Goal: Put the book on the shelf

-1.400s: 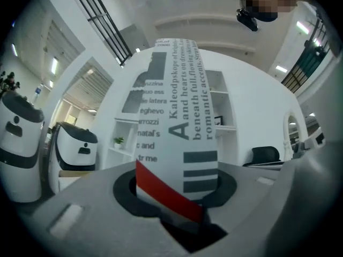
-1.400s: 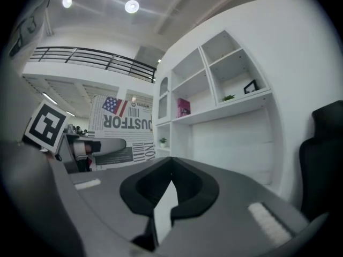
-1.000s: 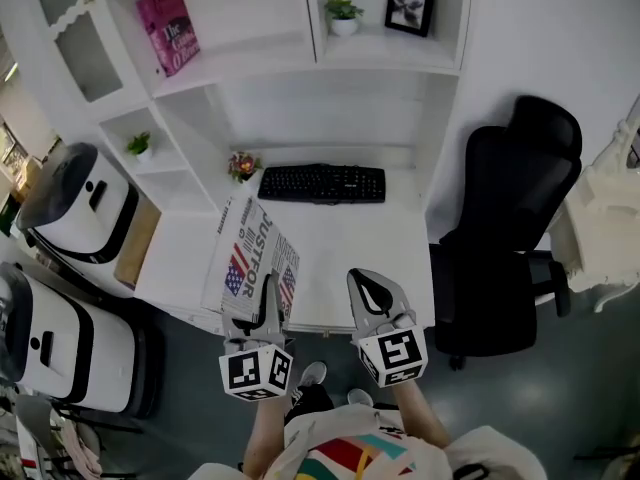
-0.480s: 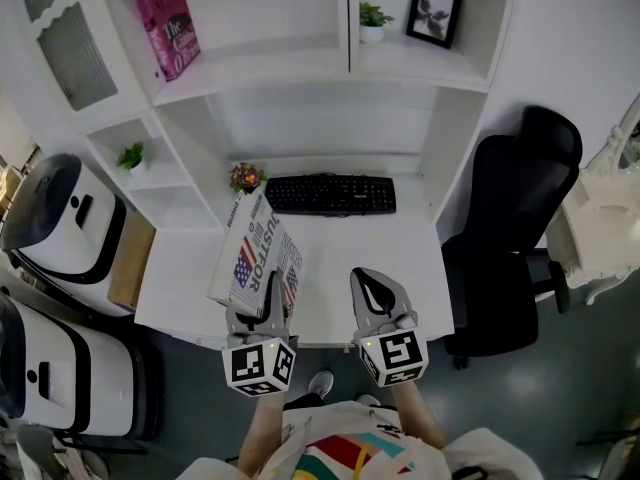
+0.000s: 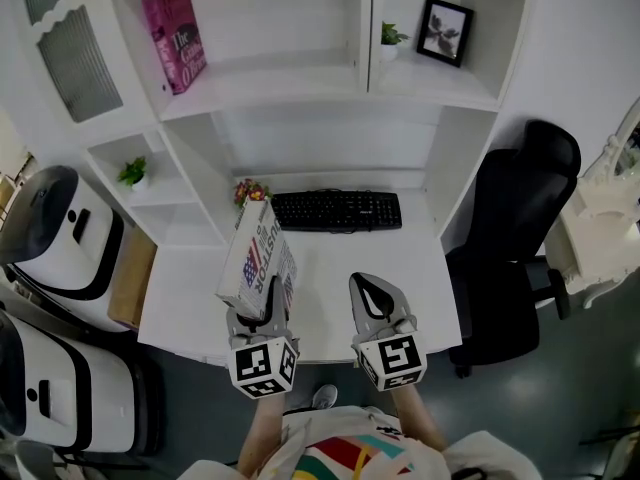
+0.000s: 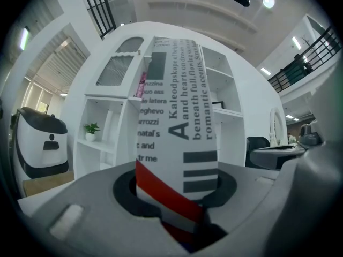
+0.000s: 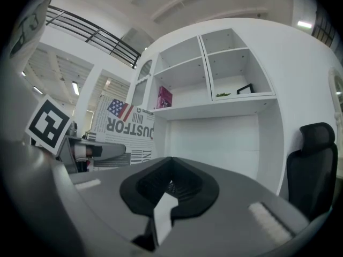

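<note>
– Two grippers in the head view: what has each got?

– The left gripper [image 5: 258,313] is clamped on the near edge of a white book printed with black lettering and a red, white and blue flag [image 5: 258,256]. The book is held up nearly on end over the front left part of the white desk [image 5: 360,268]. It is well below the white wooden shelf [image 5: 270,73], where a pink book [image 5: 176,38] leans. The right gripper [image 5: 370,290] hangs just beside it with nothing in it (over the desk's front edge).

– And the left gripper view?

– The book [image 6: 179,106] fills the middle, with its lower end pinched between both jaws of the left gripper [image 6: 174,194]. The shelf [image 6: 225,113] rises behind it.

– The right gripper view?

– The right gripper [image 7: 170,189] has its jaws pressed together and empty. The book [image 7: 126,127] shows at left, beside the marker cube. The pink book [image 7: 164,97] stands on the shelf beyond, and a black office chair [image 7: 308,159] is at right.
</note>
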